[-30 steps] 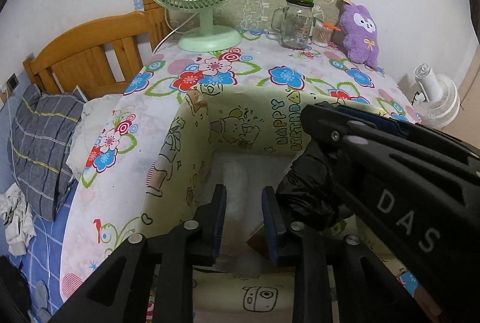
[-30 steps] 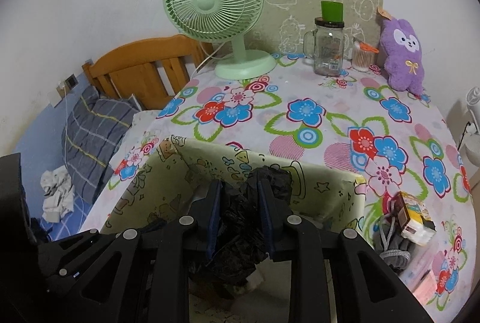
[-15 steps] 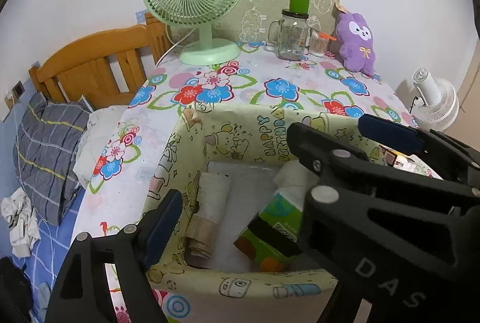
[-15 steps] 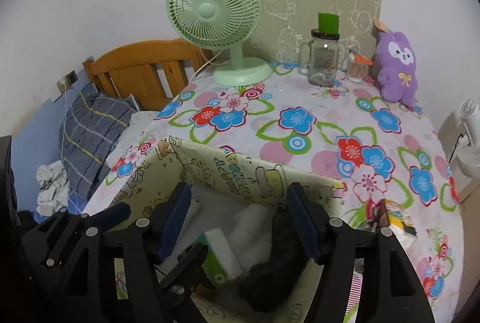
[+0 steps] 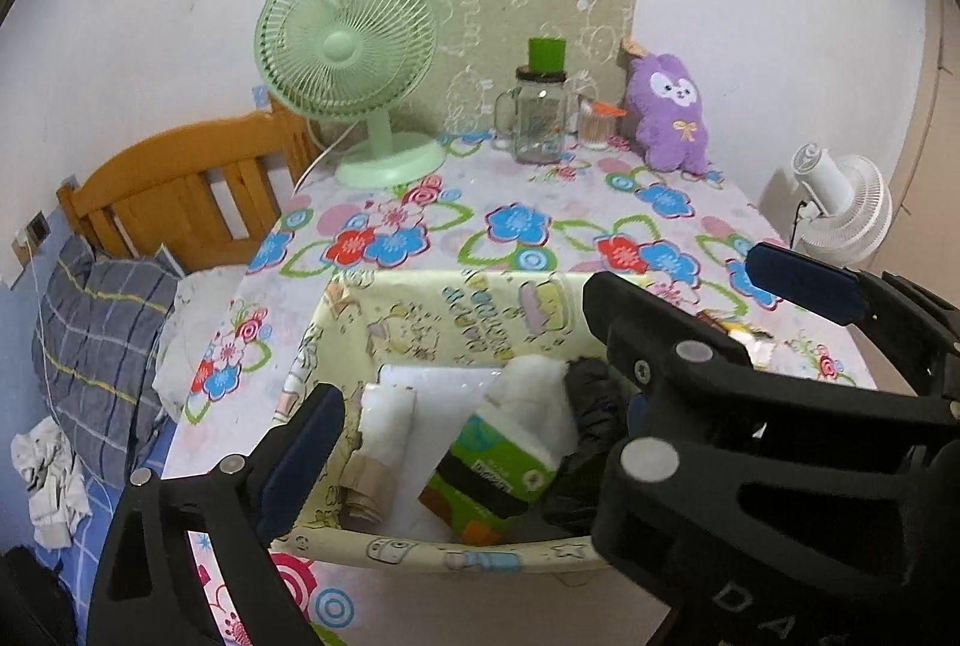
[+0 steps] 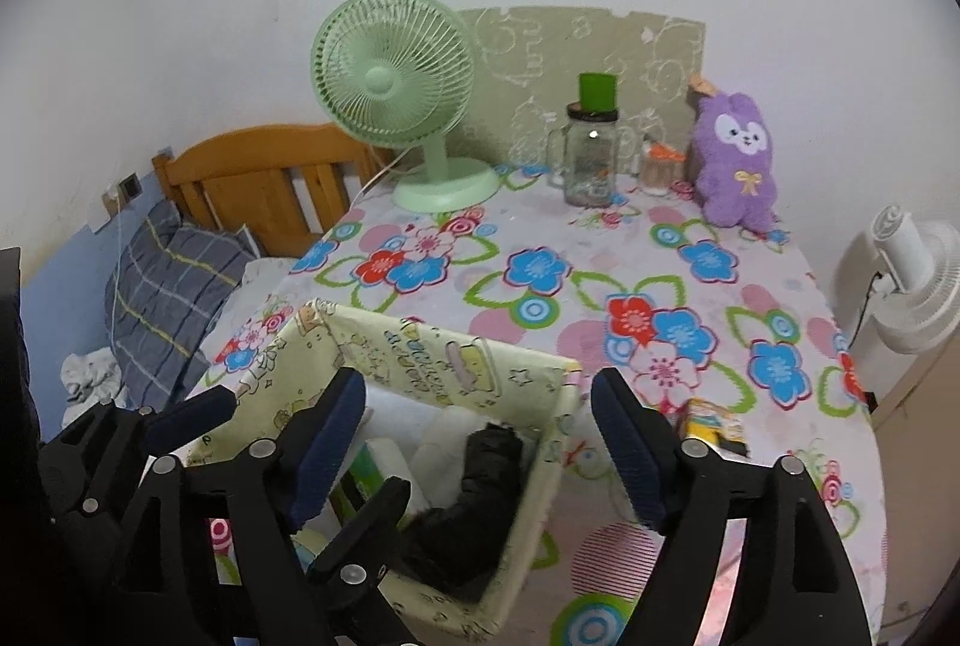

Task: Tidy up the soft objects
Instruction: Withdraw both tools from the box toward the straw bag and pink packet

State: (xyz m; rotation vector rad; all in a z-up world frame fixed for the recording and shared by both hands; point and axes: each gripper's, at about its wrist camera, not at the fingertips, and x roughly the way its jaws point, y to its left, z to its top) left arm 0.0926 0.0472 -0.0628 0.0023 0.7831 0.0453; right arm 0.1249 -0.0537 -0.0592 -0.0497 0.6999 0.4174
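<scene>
Crumpled black cloth (image 6: pixel 474 502) in printed fabric basket (image 6: pixel 420 352) (soft-sided, rect.)

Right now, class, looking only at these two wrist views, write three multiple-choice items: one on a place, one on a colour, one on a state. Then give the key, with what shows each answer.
1. Where does the black soft bundle lie?
A. inside the fabric basket
B. beside the green fan
C. on the pillow

2. What colour is the plush toy at the far end of the table?
A. yellow
B. purple
C. red

3. How do the right gripper jaws stand?
A. clamped on the bundle
B. clamped on the jar
C. apart and opening, pressing on nothing

Key: 1 A, the bundle rests within the basket's walls. 2 B, its fur is purple with a white face. 3 C, both pads stand clear above the basket.
</scene>
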